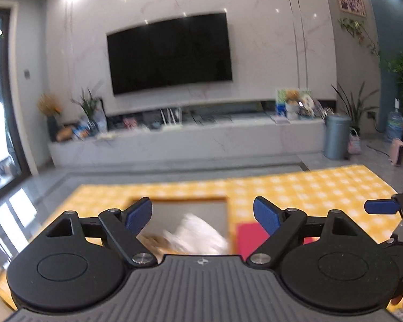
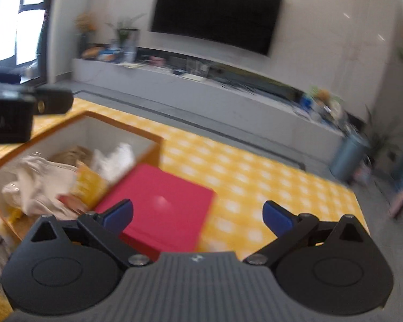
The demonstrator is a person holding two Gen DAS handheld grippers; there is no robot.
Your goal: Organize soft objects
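1. My left hand-held gripper (image 1: 202,214) stands wide open with nothing between its blue pads (image 1: 138,214); it hangs above the open box (image 1: 180,200) without touching it.
2. My right hand-held gripper (image 2: 197,216) is spread as wide as it goes and is empty; the pads (image 2: 119,214) grip nothing.
3. The soft objects lie inside the orange-rimmed box (image 2: 121,123): a cream cloth (image 2: 40,182), a white crumpled piece (image 2: 112,161) and a yellow checked piece (image 2: 90,185), heaped together and touching.
4. In the left wrist view the white crumpled piece (image 1: 198,234) shows blurred, between my left pads and below them.
5. A red flat box (image 2: 161,204) sits just beside the open box, against its right wall, under my right hand-held gripper.
6. Both boxes rest on the tabletop, which is covered with a yellow checked cloth (image 2: 255,182).
7. A dark television (image 1: 169,53) hangs on the wall beyond.
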